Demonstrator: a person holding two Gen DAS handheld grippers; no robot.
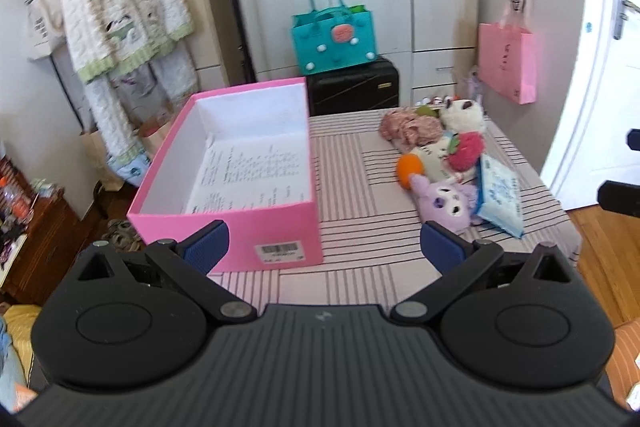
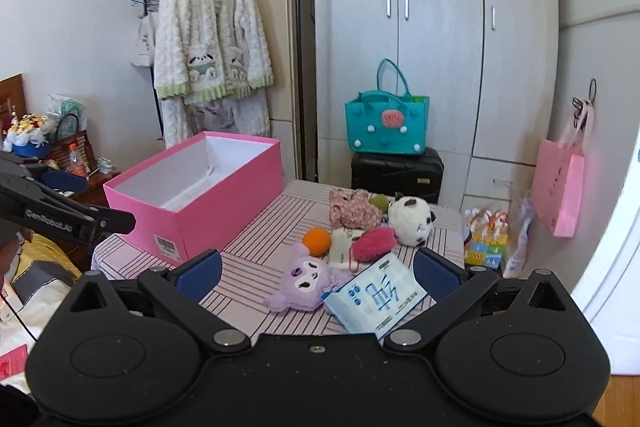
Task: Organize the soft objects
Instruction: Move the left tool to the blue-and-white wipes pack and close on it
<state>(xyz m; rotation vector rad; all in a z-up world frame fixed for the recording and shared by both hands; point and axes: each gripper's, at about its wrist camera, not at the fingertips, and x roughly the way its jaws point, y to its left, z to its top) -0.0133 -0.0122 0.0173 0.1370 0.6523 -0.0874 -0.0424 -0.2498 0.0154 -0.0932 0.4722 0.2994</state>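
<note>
1. A cluster of soft toys is seen on the striped table (image 2: 256, 227): a purple plush (image 2: 302, 283), an orange ball (image 2: 316, 238), a red pompom (image 2: 374, 243), a panda (image 2: 410, 217) and floral cloth (image 2: 352, 209), all touching or just beside one another.
2. A tissue pack (image 2: 378, 297) is laid against the purple plush, nearest the right gripper (image 2: 318, 273).
3. The right gripper is held above the near table edge, fingers wide apart, nothing gripped.
4. The pink box (image 1: 240, 163) stands open left of the toys, with only paper inside.
5. The left gripper (image 1: 324, 247) is held before the box's near corner, fingers apart, nothing gripped.
</note>
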